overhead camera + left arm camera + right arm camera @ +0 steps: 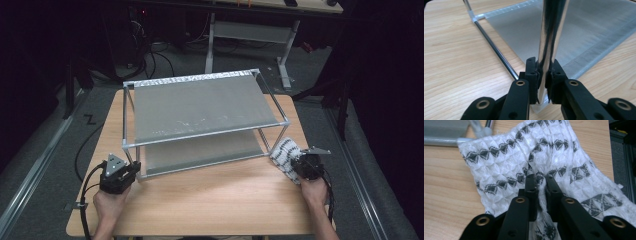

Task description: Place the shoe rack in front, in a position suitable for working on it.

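I see the wooden table (210, 200) with the two-shelf rack (200, 107) standing on its far half, a metal frame with grey fabric shelves, upright and square to me. Nothing lies on either shelf, so as I judge it the main work is not yet done: the cloth (284, 154) rests on the table at the right, just beside the rack's near right leg and touching or almost touching it, bunched and partly flat. My left gripper (118, 175) sits at the near left corner of the rack, and in the left gripper view its jaws are clenched on the shiny upright post (549, 45) just above the clear plastic foot, so I take it that I am steadying the frame. My right gripper (539, 182) is down on the cloth, and in the right gripper view a ridge of the white weave with its dark diamond pattern is pinched between the pads, so the grasp looks made. What I reckon is left: lift the cloth clear of the table, carry it left over a shelf, lay it there, and let go with both hands
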Available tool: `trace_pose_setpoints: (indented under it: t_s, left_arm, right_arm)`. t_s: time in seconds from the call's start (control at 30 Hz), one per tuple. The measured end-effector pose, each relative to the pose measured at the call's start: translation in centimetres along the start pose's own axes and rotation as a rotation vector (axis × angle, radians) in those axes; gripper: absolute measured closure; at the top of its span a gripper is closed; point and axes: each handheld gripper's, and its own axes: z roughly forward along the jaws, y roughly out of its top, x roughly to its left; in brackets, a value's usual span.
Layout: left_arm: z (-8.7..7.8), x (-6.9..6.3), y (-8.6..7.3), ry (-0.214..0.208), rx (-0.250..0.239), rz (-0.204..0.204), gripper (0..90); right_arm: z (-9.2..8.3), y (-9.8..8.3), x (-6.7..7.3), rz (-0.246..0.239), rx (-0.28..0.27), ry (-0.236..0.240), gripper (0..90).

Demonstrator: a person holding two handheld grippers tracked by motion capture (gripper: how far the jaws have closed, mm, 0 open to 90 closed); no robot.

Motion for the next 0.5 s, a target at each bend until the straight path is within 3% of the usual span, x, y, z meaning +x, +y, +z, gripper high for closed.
trace_pose_setpoints:
  t_s: [0.5]
  left_arm:
    - [0.7, -1.5, 0.3, -0.042, -0.008, 0.037, 80.9]
  right_arm:
    - [-3.4, -0.6, 1.0, -0.046, -0.097, 0.028, 86.0]
